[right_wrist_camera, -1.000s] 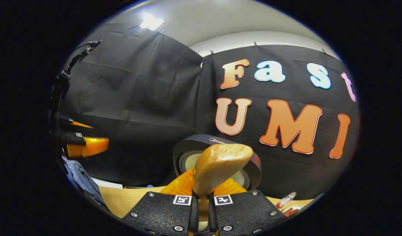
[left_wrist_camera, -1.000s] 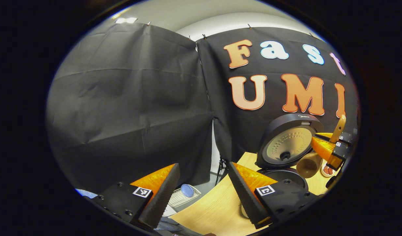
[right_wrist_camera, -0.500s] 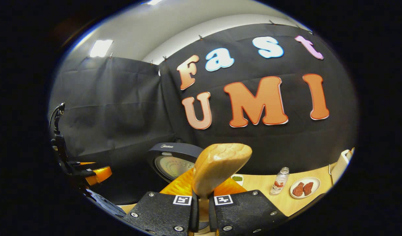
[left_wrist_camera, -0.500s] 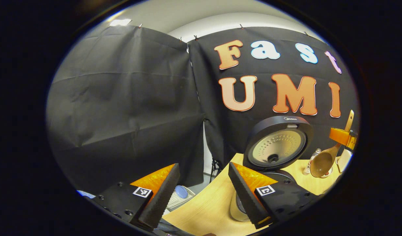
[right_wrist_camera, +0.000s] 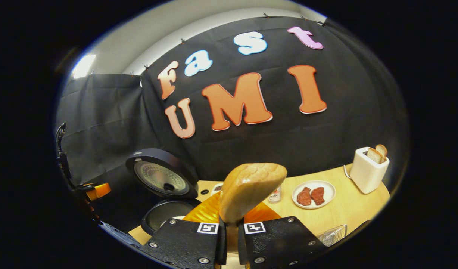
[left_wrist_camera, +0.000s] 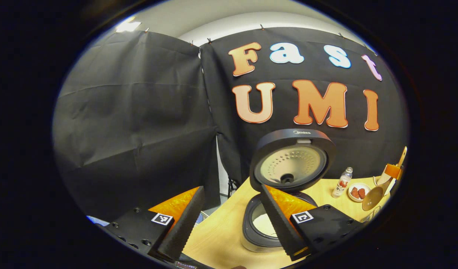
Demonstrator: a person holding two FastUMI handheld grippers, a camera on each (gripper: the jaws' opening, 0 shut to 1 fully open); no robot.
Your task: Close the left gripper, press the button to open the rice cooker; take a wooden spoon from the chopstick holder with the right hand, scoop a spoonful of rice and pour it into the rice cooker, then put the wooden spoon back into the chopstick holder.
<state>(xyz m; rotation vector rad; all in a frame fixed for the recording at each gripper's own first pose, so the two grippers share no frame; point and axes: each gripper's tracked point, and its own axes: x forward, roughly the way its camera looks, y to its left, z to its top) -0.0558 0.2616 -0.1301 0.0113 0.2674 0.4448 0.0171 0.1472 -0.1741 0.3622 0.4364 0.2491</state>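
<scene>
With the rice cooker (left_wrist_camera: pixel 281 209) standing lid-up on the worktop (left_wrist_camera: pixel 217 239) and white rice visible in its pot, the opening and pouring appear done, leaving the return of the wooden spoon (right_wrist_camera: pixel 251 190) to the chopstick holder, which I cannot locate. The right gripper (right_wrist_camera: pixel 231 239) has its fingers clamped on the spoon's handle, bowl upward and well right of the cooker; the left gripper (left_wrist_camera: pixel 229 220) hangs fingers apart, empty. Count: one cooker, one spoon, one bottle (left_wrist_camera: pixel 340 182), one plate (right_wrist_camera: pixel 314 194) with two pieces, one toaster (right_wrist_camera: pixel 367 170) with two slices.

A round white plate (right_wrist_camera: pixel 314 194) holds two reddish, perhaps meat, pieces (right_wrist_camera: pixel 311 195) on the light wooden table (right_wrist_camera: pixel 348 209). A white toaster (right_wrist_camera: pixel 368 170) with bread slices (right_wrist_camera: pixel 376 152) stands well apart from a small clear bottle (left_wrist_camera: pixel 341 182).
</scene>
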